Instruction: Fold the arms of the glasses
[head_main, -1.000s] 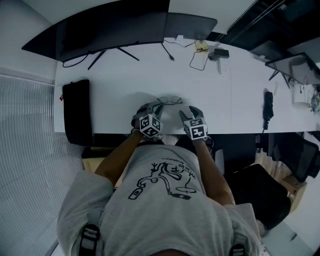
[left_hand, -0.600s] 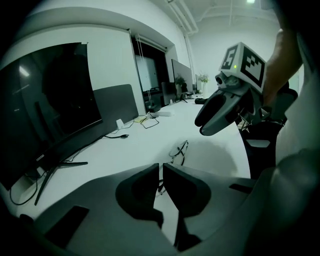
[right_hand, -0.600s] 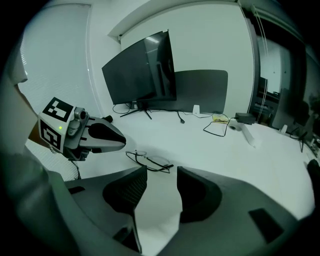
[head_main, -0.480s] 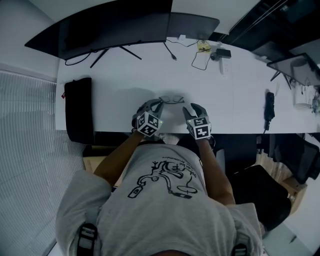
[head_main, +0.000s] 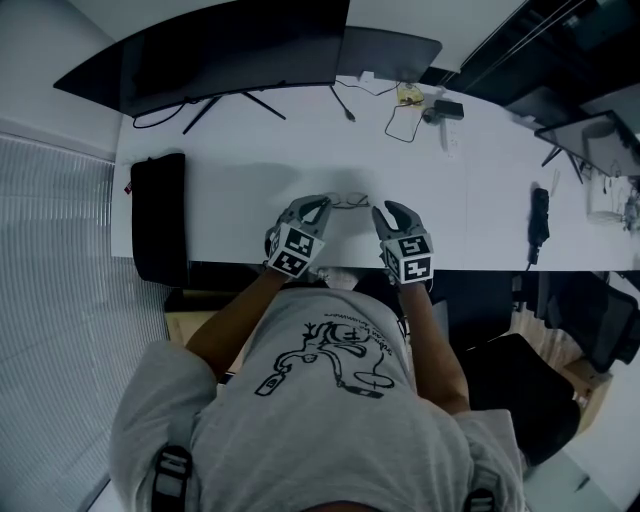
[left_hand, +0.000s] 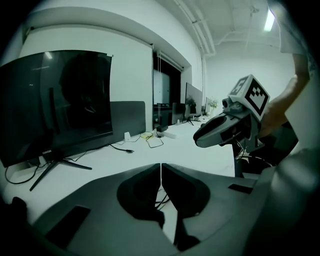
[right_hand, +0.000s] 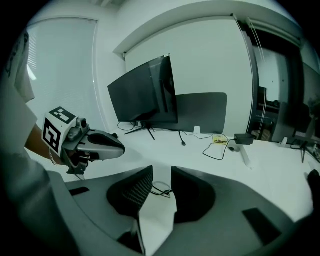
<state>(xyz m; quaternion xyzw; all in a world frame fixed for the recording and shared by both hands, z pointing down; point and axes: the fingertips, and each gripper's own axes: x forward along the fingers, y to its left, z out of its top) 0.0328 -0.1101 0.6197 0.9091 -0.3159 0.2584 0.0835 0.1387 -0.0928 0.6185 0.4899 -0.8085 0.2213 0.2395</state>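
White desk (head_main: 240, 190), monitor (head_main: 230, 50) at eleven o'clock. Glasses (head_main: 350, 200) faint, between the clamped-together left gripper (head_main: 321, 204) and the closing, empty right gripper (head_main: 384, 209).

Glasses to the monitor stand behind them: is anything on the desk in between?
Nothing. The head view shows only bare white desk from the glasses back to the monitor stand.

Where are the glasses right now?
In the head view, the glasses are central near the desk's front edge, at the left hand-held gripper's tip; the right hand-held gripper, jaws closing, not yet on them, flanks them.
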